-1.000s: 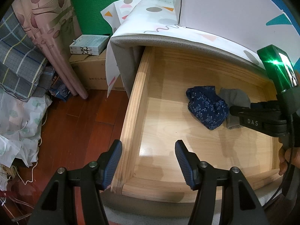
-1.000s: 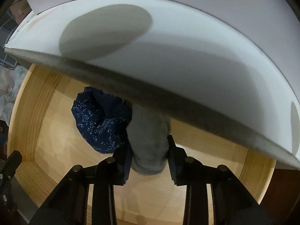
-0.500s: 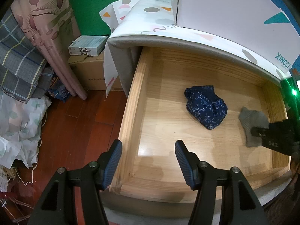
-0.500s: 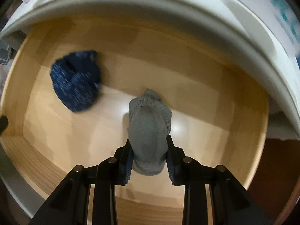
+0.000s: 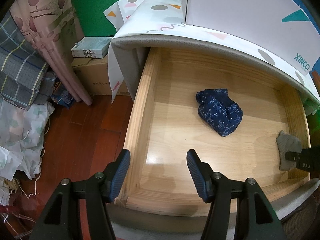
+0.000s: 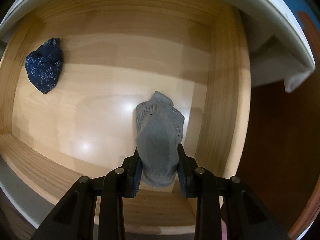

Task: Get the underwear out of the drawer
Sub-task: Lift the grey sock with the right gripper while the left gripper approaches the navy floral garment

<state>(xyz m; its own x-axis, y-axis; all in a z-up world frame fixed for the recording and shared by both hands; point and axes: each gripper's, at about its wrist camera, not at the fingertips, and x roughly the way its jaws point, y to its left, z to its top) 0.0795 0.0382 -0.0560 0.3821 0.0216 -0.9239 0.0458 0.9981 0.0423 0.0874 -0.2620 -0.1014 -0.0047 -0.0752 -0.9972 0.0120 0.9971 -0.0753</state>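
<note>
The open wooden drawer [image 5: 140,108] holds a dark blue patterned underwear bundle [image 5: 219,111] near its middle; the bundle also shows in the right wrist view [image 6: 44,71] at the left. My right gripper [image 6: 159,170] is shut on a grey knitted garment [image 6: 159,140] and holds it above the drawer floor near the right wall. The same garment [image 5: 288,150] shows at the right edge of the left wrist view. My left gripper [image 5: 158,172] is open and empty above the drawer's front left corner.
A cloth-covered top [image 5: 180,32] with a white box [image 5: 250,10] overhangs the drawer's back. Left of the drawer are a red wooden floor [image 5: 80,140], a cardboard box [image 5: 96,76], rolled mats [image 5: 60,60] and piled fabric [image 5: 20,110].
My right gripper has pulled the grey garment away from the blue bundle, back and to the right side of the drawer, lifting it. My left gripper has stayed open in place.
</note>
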